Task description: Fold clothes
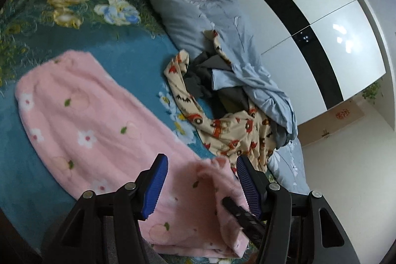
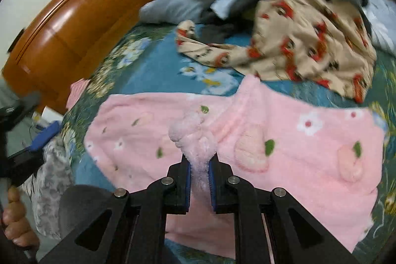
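Right wrist: garment [image 2: 247,140] edge blurred

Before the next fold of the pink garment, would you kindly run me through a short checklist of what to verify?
1. Right gripper jaws clamped on a bunched edge of the pink garment: ok.
2. Left gripper jaws open, gripping nothing: ok.
3. Garment flat on the blue floral blanket: not ok, one corner is lifted.
4. Cream printed garment off the pink one: cannot tell, edges look close.
5. Fold line visible: cannot tell.
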Available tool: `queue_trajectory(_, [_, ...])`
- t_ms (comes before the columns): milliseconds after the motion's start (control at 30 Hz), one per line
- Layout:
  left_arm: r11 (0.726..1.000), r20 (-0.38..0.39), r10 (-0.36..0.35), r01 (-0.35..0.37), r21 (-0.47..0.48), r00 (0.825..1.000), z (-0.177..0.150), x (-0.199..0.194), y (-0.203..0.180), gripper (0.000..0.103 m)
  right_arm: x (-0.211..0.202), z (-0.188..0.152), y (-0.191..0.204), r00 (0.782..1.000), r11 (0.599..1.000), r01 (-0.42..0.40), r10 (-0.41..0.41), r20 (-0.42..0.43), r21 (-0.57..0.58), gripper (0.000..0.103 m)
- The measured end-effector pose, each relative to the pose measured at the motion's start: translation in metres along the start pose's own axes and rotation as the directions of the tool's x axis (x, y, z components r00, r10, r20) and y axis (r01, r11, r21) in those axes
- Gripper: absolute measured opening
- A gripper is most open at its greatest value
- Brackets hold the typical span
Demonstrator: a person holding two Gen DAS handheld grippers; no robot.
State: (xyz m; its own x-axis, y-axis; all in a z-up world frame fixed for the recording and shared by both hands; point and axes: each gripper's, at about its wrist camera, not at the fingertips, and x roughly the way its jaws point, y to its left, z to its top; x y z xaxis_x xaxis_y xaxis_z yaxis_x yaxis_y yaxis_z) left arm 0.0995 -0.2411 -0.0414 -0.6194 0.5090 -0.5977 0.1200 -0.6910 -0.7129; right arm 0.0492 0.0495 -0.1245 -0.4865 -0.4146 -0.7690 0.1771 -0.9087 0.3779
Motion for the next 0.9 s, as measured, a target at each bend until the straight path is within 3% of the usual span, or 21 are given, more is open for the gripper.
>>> queue_trajectory(100, [1.000, -0.042, -0.002, 0.001, -0.018, 0.999, -0.008, 0.013, 0.007, 0.062, -0.011, 0.000, 0.002, 0.998, 1.000, 0.002, -0.001, 0.063, -0.025, 0.013])
queue_trajectory(200, [1.000, -0.073, 0.012, -0.014, -0.021, 0.997, -0.014, 0.023, 0.011, 0.062, -0.001, 0.005, -0.024, 0.999, 0.996, 0.012, -0.015, 0.030, 0.091, 0.013])
queue_trajectory(333, [1.000, -0.075, 0.008, -0.009, -0.016, 0.997, -0.015, 0.026, 0.010, 0.062, -0.026, 0.015, -0.064, 0.995, 0.957, -0.015, -0.015, 0.100, 0.288, 0.013])
queue_trajectory(400, [1.000, -0.073, -0.009, 0.008, -0.016, 0.997, -0.015, 0.029, 0.007, 0.062, -0.046, 0.023, -0.064, 0.986, 0.959, -0.012, -0.035, 0.160, 0.284, 0.013])
queue_trajectory(467, [1.000, -0.078, -0.018, 0.017, -0.020, 0.997, -0.014, 0.032, 0.005, 0.062, -0.052, 0.030, -0.046, 0.984, 0.980, -0.003, -0.032, 0.175, 0.197, 0.013])
queue_trajectory(533, [1.000, -0.087, -0.012, 0.011, -0.016, 0.996, -0.014, 0.034, 0.004, 0.062, -0.036, 0.024, -0.018, 0.994, 0.998, -0.008, 0.001, 0.109, 0.068, 0.013])
queue_trajectory(600, [1.000, -0.089, 0.001, -0.002, -0.011, 0.996, -0.014, 0.032, 0.005, 0.062, -0.003, 0.008, 0.001, 0.999, 0.999, -0.039, 0.039, -0.020, -0.016, 0.013])
queue_trajectory(700, [1.000, -0.089, 0.010, -0.012, -0.019, 0.996, -0.013, 0.031, 0.009, 0.062, 0.044, -0.015, 0.025, 0.975, 0.988, -0.100, 0.074, -0.209, -0.115, 0.013])
queue_trajectory(767, [1.000, -0.105, 0.016, -0.018, -0.017, 0.994, -0.015, 0.037, 0.009, 0.062, 0.064, -0.022, 0.019, 0.955, 0.991, -0.114, 0.091, -0.284, -0.067, 0.016])
queue_trajectory(867, [1.000, -0.136, 0.026, -0.027, -0.010, 0.990, -0.019, 0.050, 0.007, 0.062, 0.072, -0.025, 0.007, 0.940, 0.990, -0.137, 0.134, -0.314, 0.013, 0.021])
queue_trajectory(900, [1.000, -0.147, 0.029, -0.030, -0.007, 0.989, -0.020, 0.055, 0.006, 0.062, 0.070, -0.025, 0.004, 0.935, 0.986, -0.164, 0.166, -0.313, 0.033, 0.032])
